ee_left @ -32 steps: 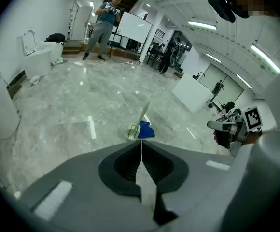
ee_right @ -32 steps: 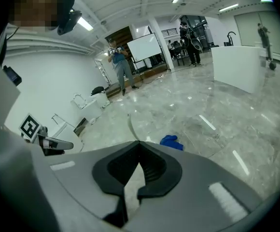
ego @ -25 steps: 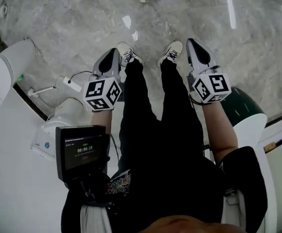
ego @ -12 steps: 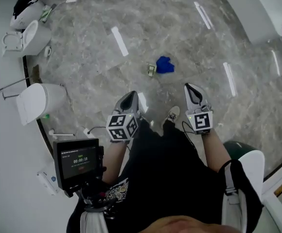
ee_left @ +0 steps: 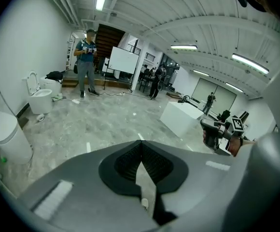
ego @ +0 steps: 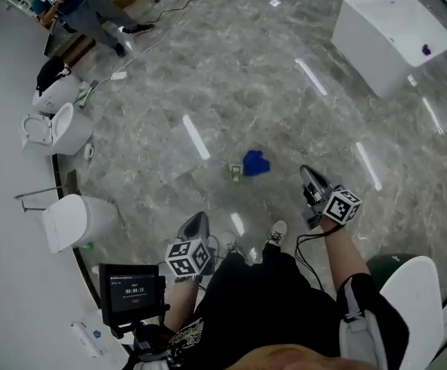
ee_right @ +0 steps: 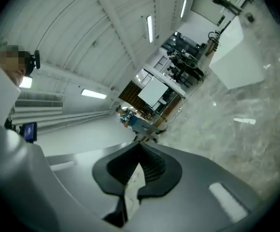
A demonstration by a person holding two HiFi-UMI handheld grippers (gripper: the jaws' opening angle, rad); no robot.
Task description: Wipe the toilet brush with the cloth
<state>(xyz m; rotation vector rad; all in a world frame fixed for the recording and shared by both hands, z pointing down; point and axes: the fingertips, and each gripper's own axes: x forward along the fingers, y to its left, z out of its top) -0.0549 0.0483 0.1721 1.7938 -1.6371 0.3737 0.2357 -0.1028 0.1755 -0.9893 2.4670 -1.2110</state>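
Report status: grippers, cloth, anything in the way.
Left gripper and right gripper shut, empty. Blue cloth on floor ahead, untouched; small pale object beside it, too small to identify. Bare floor between, nothing in the way.

surface: glossy grey marble-look floor (ego: 231, 75)
centre: crumpled blue cloth (ego: 256, 163), small pale object (ego: 235, 173) just beside
left: white ceramic toilets (ego: 69, 133)

Floor (ego: 231, 91) open to cloth (ego: 255, 163) (toilets (ego: 58, 129) left, box (ego: 389, 33) far rt).
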